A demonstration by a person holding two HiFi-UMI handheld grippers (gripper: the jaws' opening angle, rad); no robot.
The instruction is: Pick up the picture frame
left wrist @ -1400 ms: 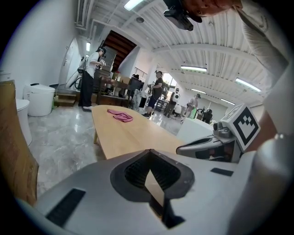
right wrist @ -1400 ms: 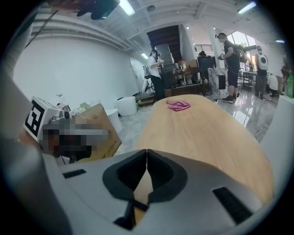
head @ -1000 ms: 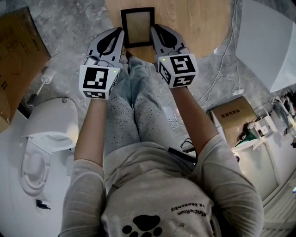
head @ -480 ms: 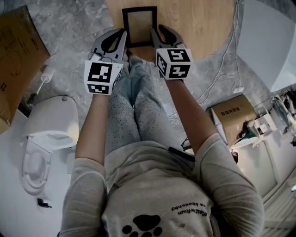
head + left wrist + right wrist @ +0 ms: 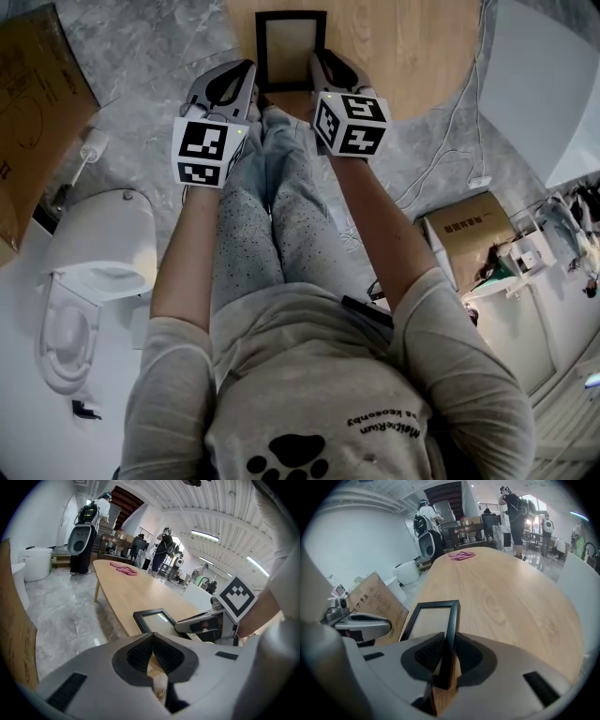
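Seen from the head view, a person worked two hand-held grippers at the near edge of a wooden table (image 5: 403, 47), w/ the black picture frame (image 5: 292, 49) lying btwn them. The right gripper (image 5: 319, 64) had its pads pinched on the frame's right-hand rail near the bottom corner; its own view showed the dark rail standing btwn both ribbed pads, wood grain under it. Whether the frame was clear of the tabletop couldn't be told. The left gripper (image 5: 249, 67) sat just beside the frame's lower left corner, jaws pressed together w/ nothing btwn them and not touching the frame. A pink cloth (image 5: 461, 555) lay at the table's far end. A cardboard box (image 5: 33, 103) stood on the grey marble floor (image 5: 159, 47) to the left. Several people stood in the bg beyond the table.
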